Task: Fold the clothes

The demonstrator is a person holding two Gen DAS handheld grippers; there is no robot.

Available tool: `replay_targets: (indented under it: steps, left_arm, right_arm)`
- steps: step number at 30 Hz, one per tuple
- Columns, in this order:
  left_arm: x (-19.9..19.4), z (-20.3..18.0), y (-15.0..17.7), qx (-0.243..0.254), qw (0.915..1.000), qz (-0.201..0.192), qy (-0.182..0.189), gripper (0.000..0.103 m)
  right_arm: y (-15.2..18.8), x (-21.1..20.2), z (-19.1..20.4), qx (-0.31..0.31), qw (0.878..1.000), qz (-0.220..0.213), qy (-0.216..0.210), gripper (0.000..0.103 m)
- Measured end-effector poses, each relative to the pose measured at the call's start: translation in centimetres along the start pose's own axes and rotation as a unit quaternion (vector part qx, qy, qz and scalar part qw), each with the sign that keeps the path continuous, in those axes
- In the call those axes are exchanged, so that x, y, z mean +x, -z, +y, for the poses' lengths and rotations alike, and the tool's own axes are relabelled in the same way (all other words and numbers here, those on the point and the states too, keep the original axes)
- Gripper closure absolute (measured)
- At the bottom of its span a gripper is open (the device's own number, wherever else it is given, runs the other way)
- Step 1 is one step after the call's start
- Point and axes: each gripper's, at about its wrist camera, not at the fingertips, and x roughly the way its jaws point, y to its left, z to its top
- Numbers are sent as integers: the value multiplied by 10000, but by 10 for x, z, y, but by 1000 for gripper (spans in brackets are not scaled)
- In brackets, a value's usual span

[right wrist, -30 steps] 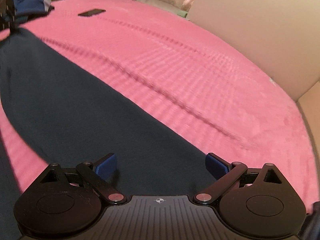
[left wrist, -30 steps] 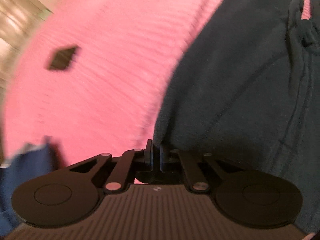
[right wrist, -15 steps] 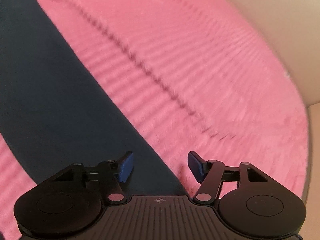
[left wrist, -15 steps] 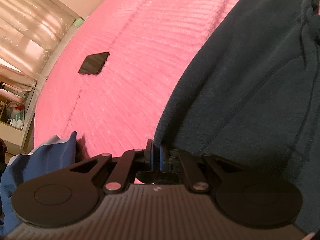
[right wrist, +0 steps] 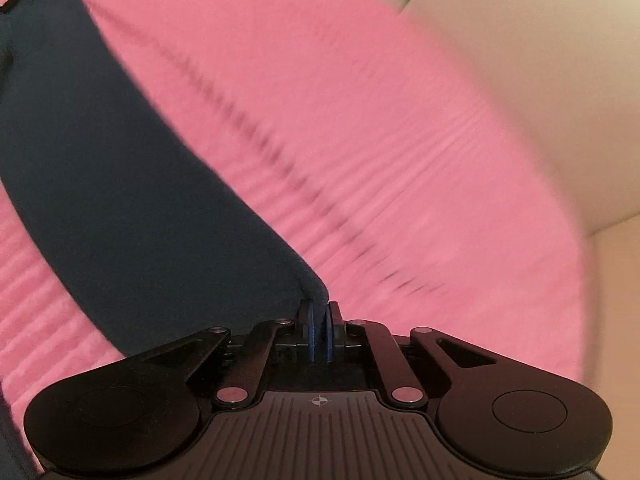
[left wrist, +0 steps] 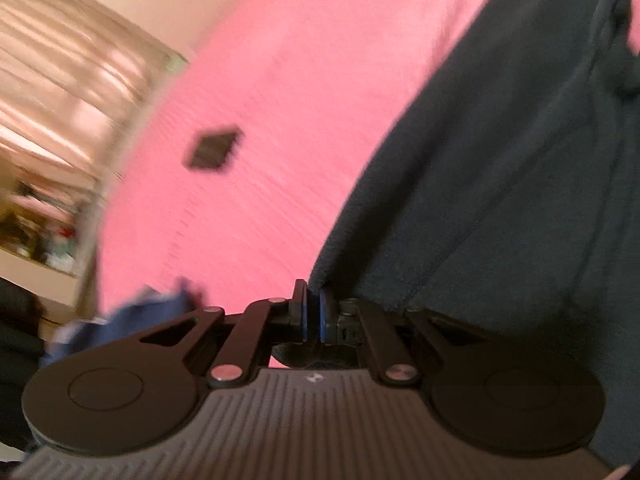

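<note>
Right gripper (right wrist: 319, 326) pinches a corner of the dark navy garment (right wrist: 120, 184); left gripper (left wrist: 313, 316) is clamped on its other edge (left wrist: 500, 184), spread over the pink blanket (right wrist: 360, 120). Beyond: a black phone-like slab (left wrist: 213, 148), a blue cloth heap (left wrist: 132, 324), blurred curtains (left wrist: 60, 92). No writing is legible.

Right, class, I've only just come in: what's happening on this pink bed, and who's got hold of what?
A person is folding a dark navy garment on a pink bedspread, a handheld gripper in each hand. The right gripper is shut on the end of one long strip of the garment. The left gripper is shut at another edge of it. A small flat black object and some crumpled blue clothing lie apart on the bed. Both views are blurred.
</note>
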Motion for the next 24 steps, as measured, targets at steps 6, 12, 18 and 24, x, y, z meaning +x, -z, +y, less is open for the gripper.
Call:
replay_targets:
  steps: [6, 12, 18, 24]
  left_arm:
    - [-140, -17, 38, -369, 9934, -1024, -366, 99]
    - [-169, -118, 112, -501, 9969, -552, 266, 99]
    - [-147, -167, 138, -206, 9991, -59, 360, 99]
    - [-140, -166, 138, -21, 9996, -50, 284, 99]
  right_arm:
    - [62, -136, 86, 341, 9830, -1004, 1500, 99]
    - [166, -158, 203, 1409, 9841, -224, 1056, 99]
    - [185, -156, 236, 1897, 9755, 184, 1096, 99]
    - [189, -158, 238, 2231, 9650, 360, 1330, 99]
